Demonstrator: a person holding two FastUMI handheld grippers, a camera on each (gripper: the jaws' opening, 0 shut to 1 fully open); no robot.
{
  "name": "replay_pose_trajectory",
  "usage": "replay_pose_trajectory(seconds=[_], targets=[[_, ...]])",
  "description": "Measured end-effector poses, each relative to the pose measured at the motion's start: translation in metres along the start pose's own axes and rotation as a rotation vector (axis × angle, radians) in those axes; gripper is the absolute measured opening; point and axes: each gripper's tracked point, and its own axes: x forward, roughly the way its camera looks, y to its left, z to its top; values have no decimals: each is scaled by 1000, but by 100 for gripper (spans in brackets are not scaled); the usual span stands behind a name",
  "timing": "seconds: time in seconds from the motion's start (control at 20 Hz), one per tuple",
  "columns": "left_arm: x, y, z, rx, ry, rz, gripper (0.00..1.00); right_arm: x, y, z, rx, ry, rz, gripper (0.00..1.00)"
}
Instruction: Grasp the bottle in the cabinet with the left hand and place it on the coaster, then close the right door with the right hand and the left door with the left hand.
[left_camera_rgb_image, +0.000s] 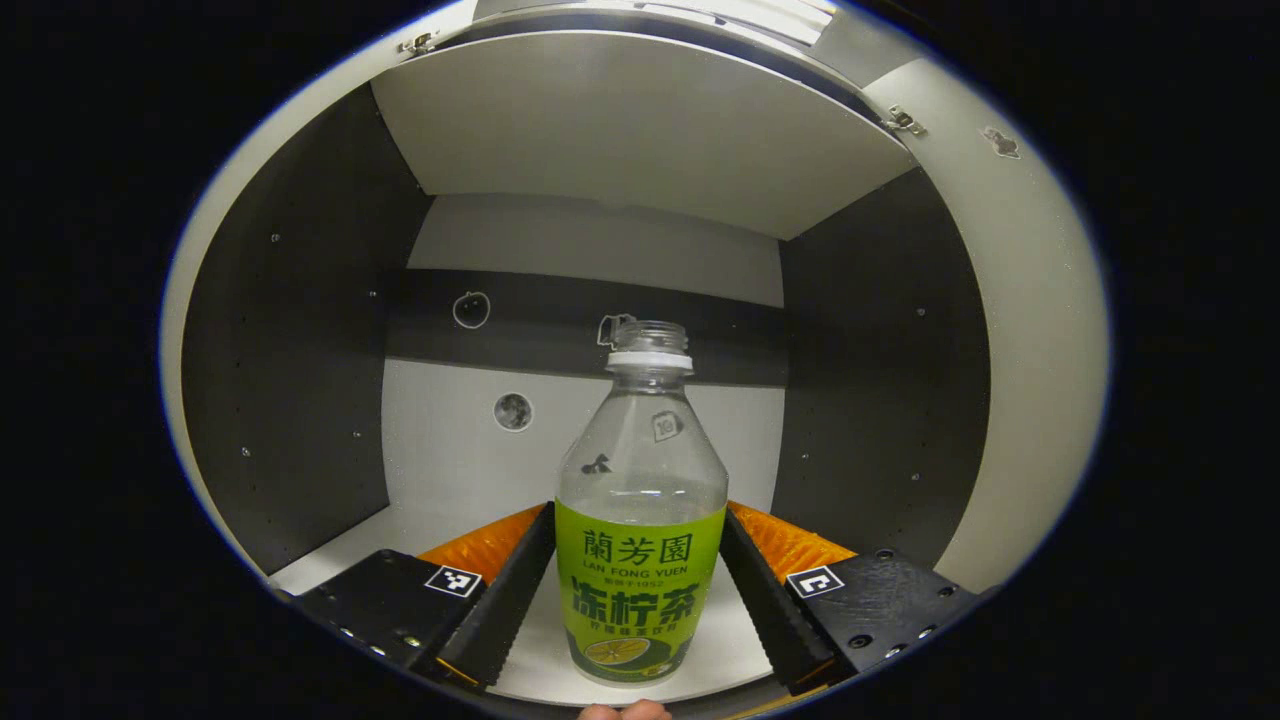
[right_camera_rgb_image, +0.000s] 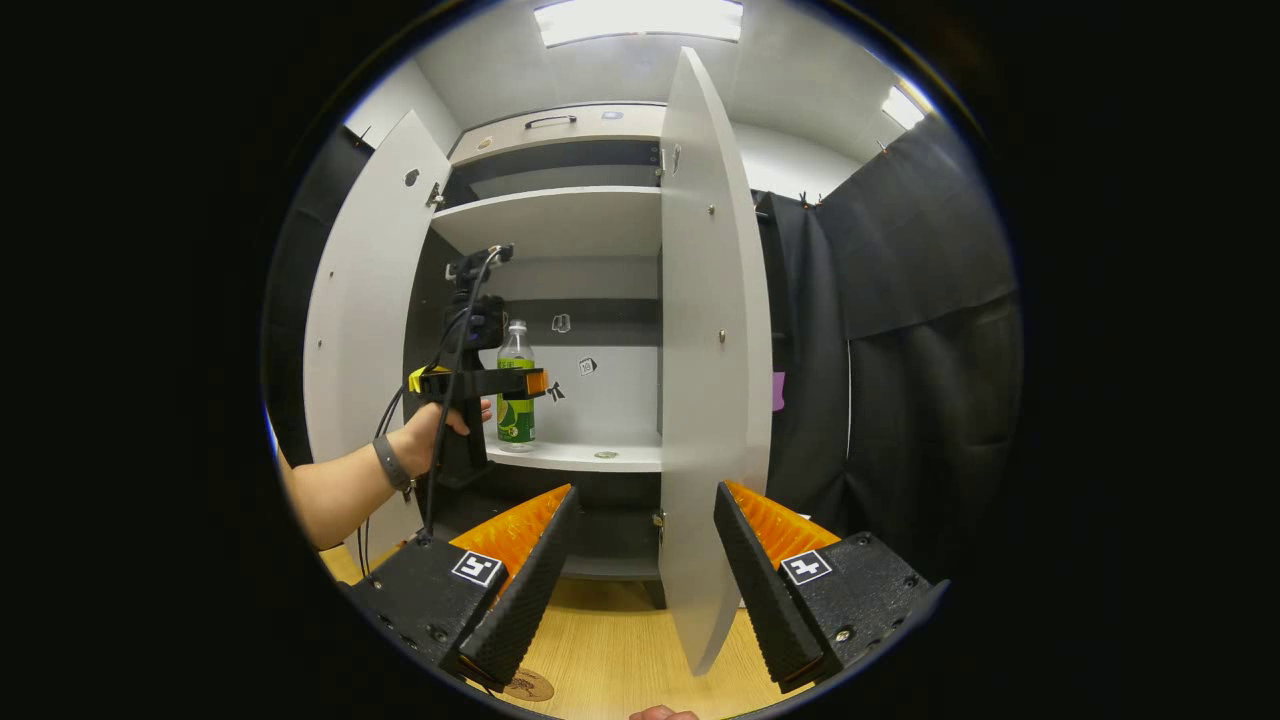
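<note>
A clear bottle (left_camera_rgb_image: 640, 540) with a green label and no cap stands upright on the cabinet's lower shelf (left_camera_rgb_image: 450, 510). My left gripper (left_camera_rgb_image: 640, 508) is open, one finger close on each side of the label. In the right gripper view the same bottle (right_camera_rgb_image: 515, 345) sits at the shelf's left, with the left gripper (right_camera_rgb_image: 510, 383) around it and a hand (right_camera_rgb_image: 435, 430) holding that gripper. My right gripper (right_camera_rgb_image: 645, 490) is open and holds nothing, in front of the cabinet. A round brown coaster (right_camera_rgb_image: 528, 685) lies on the wooden table (right_camera_rgb_image: 620, 650) below it.
Both cabinet doors stand open: the left door (right_camera_rgb_image: 365, 300) swung wide, the right door (right_camera_rgb_image: 710, 350) edge-on just ahead of my right gripper. An upper shelf (right_camera_rgb_image: 560, 220) spans the cabinet. A small disc (right_camera_rgb_image: 605, 455) lies on the lower shelf. Black cloth (right_camera_rgb_image: 900, 380) hangs to the right.
</note>
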Motion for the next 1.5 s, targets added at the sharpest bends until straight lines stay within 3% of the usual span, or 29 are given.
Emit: replay_pose_trajectory(seconds=[0.15,0.2,0.25,0.3,0.55,0.75,0.85,1.15,1.25,1.5], targets=[[4,4,-1,8,2,16,92,3,2,1,1,2,10,83],[4,5,-1,8,2,17,78,3,2,0,-1,3,12,83],[1,5,1,-1,1,10,81,3,3,0,0,4,14,83],[-1,5,4,-20,-8,5,75,3,2,0,0,5,15,83],[-34,9,24,-58,-44,-18,73,3,4,0,-1,8,31,83],[-77,5,43,-6,-91,-54,76,0,13,-2,8,17,61,83],[-102,3,43,7,-93,-78,72,-1,20,-2,9,21,83,83],[-166,-13,12,20,-70,-103,72,-12,35,2,-2,20,122,83],[-184,-19,-5,17,-66,-102,76,-17,37,7,-9,9,128,83],[-221,-42,-63,7,-31,-111,72,-32,33,14,-28,2,134,83]])
